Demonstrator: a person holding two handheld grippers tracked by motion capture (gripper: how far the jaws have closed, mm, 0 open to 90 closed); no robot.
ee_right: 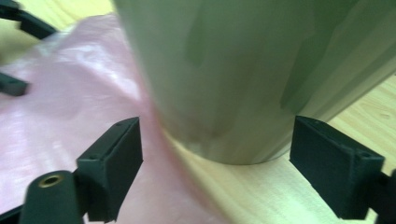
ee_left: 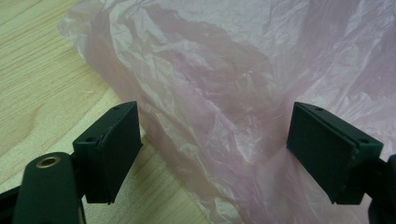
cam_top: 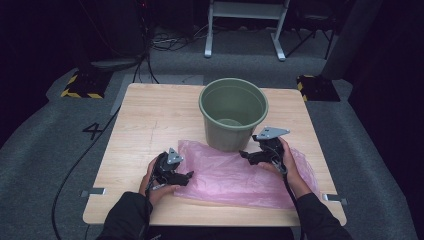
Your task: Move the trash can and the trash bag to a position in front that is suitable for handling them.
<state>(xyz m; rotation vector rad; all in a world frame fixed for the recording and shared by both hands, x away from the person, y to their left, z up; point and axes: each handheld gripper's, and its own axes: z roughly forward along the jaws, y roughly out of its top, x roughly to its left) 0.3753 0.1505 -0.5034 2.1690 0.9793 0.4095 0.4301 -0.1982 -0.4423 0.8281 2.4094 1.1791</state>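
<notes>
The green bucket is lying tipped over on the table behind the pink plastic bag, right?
Not quite. The green bucket stands upright on the table, its open mouth facing up, behind the pink plastic bag. The high view shows this.

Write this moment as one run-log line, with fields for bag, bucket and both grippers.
bag: flat on table | bucket: upright behind bag | left gripper: open at bag edge | right gripper: open, near bucket base

Just one thing to read: a big dark "4" [cam_top: 93, 131] drawn on the grey floor [cam_top: 45, 150], left of the table [cam_top: 145, 115]. No other words, nos. or labels to read.
</notes>
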